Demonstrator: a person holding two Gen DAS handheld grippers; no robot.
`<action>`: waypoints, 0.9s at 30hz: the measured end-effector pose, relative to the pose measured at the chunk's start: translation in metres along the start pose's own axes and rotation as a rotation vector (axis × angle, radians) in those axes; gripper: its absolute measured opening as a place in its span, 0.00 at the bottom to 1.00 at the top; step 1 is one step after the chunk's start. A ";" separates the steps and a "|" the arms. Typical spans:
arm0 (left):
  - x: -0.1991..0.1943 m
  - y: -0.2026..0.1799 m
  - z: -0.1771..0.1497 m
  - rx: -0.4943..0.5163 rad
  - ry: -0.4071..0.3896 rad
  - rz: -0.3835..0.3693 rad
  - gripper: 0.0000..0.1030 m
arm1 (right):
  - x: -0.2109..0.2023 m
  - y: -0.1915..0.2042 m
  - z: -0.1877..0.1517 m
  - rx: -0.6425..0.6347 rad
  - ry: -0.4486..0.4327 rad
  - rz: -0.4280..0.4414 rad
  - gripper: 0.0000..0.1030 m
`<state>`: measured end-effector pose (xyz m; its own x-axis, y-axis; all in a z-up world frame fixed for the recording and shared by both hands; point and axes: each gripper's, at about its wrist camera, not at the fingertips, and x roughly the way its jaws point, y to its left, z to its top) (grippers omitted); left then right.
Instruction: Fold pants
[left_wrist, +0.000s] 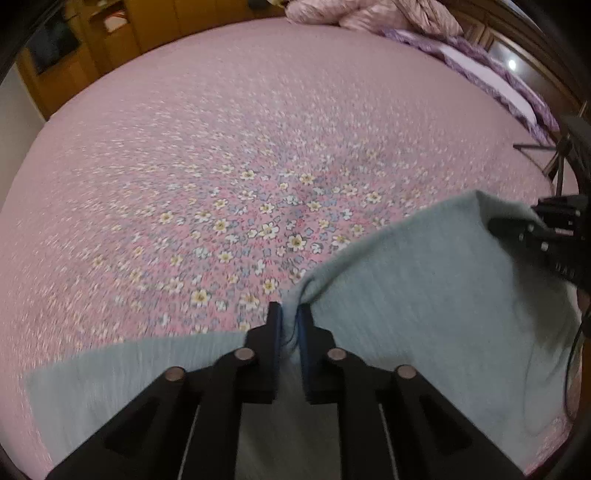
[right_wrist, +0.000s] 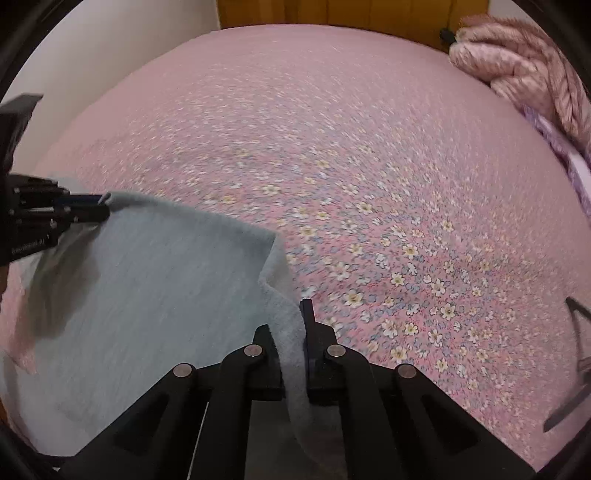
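Pants (left_wrist: 424, 295): pale grey-blue, lifted over pink floral bed (left_wrist: 221, 147), stretched btw both tools. L gripper (left_wrist: 290, 321) pinching one edge corner. R gripper (right_wrist: 293, 332) clamped on other corner, fabric bunched btw fingers. Pink quilt (right_wrist: 524, 62) far R.

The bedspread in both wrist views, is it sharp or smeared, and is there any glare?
Left wrist view: the floral bedspread is sharp only mid-frame, streaking outward toward the bent fisheye rim; one small glare spot top right. Right wrist view: the same radial smear; the grey pants look streaked; no glare.
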<state>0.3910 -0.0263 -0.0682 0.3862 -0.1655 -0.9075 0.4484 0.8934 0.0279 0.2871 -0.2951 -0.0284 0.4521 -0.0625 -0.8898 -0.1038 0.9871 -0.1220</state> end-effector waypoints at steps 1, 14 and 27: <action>-0.007 -0.001 -0.006 -0.017 -0.018 -0.006 0.06 | -0.009 0.002 -0.002 0.001 -0.014 0.016 0.06; -0.132 -0.028 -0.097 -0.224 -0.221 -0.087 0.06 | -0.117 0.029 -0.078 -0.004 -0.148 0.129 0.06; -0.156 -0.104 -0.222 -0.323 -0.125 -0.158 0.06 | -0.110 0.059 -0.188 -0.015 0.003 0.104 0.13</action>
<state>0.1055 -0.0003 -0.0227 0.4366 -0.3440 -0.8313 0.2411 0.9350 -0.2603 0.0643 -0.2582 -0.0201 0.4355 0.0402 -0.8993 -0.1635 0.9859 -0.0352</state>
